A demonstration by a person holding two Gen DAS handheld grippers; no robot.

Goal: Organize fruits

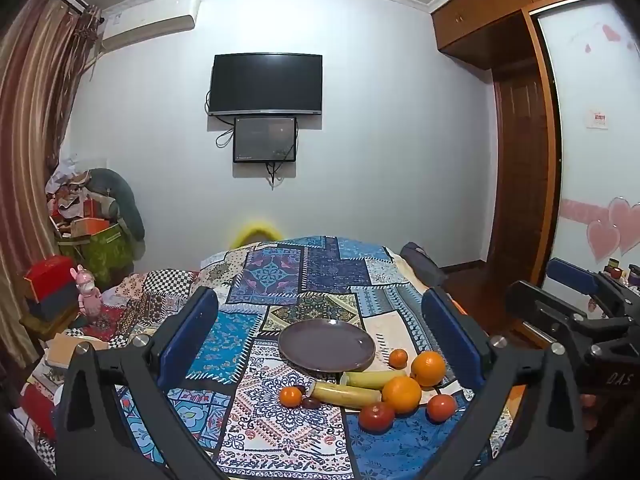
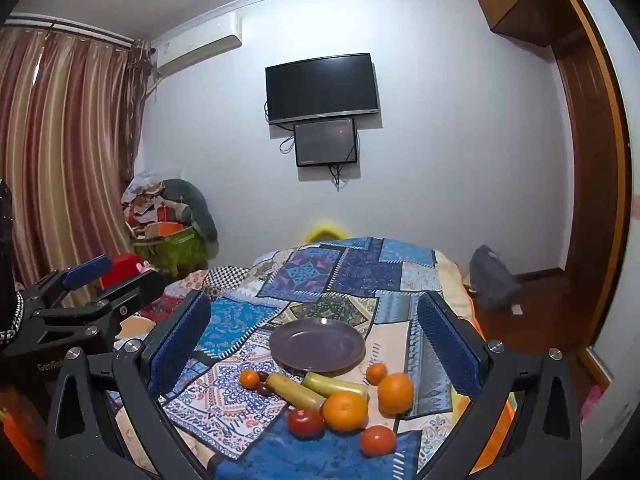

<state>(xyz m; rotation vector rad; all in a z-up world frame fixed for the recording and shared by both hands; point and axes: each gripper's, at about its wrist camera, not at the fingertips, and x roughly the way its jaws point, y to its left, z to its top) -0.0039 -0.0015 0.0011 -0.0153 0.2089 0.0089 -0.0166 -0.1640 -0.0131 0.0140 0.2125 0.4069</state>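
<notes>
An empty dark purple plate (image 1: pixel 327 344) (image 2: pixel 317 345) lies on a patchwork cloth. In front of it lie two yellow-green bananas (image 1: pixel 346 394) (image 2: pixel 296 391), two big oranges (image 1: pixel 401 394) (image 2: pixel 345 411), small tangerines (image 1: pixel 290 396) (image 2: pixel 249 379), a red apple (image 1: pixel 376 417) (image 2: pixel 306 422), a red-orange tomato (image 1: pixel 441 408) (image 2: pixel 378 441) and dark dates (image 1: pixel 311 402) (image 2: pixel 264 389). My left gripper (image 1: pixel 320 332) is open and empty, held above and short of the fruit. My right gripper (image 2: pixel 316 332) is open and empty too, beside the left one.
The patchwork cloth (image 1: pixel 280 280) covers a raised table, with a checkered bed (image 1: pixel 160 284) to the left. Boxes and a pink toy (image 1: pixel 89 294) stand at far left. A wooden wardrobe (image 1: pixel 520 160) is at right. The right gripper shows in the left wrist view (image 1: pixel 576 312).
</notes>
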